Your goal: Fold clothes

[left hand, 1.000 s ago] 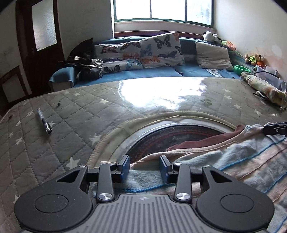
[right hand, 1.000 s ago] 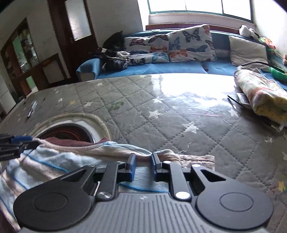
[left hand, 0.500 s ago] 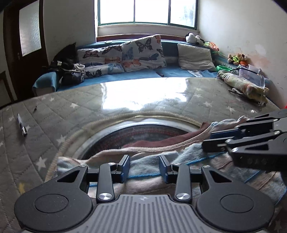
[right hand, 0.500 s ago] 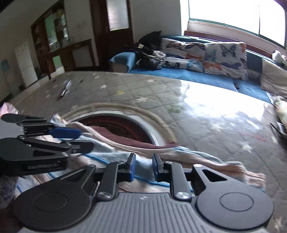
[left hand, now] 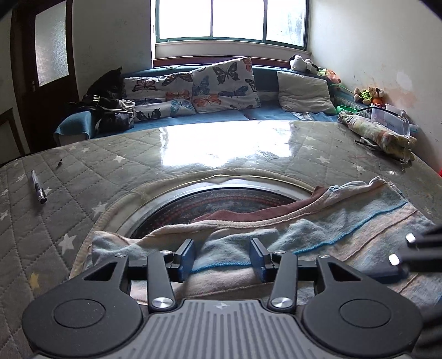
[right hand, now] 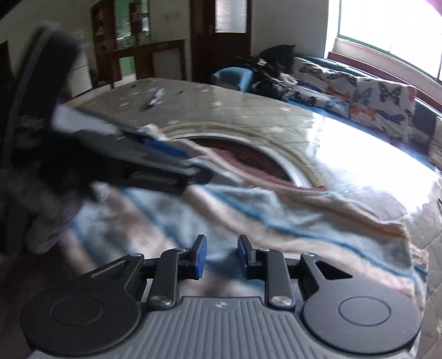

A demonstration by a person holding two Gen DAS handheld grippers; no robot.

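Left wrist view: striped garment seen spread on quilted bench, partly over round rug-like inset. Left tongs seen apart, blue pads clear of cloth between them; jaws just widened. Right wrist view, blurred: right tongs seen slightly apart over garment, jaws just widened, nothing clamped. Pen noted at bench's left, well apart from garment.

daylight from window | glare on tabletop | right view motion-blurred | fisheye edges
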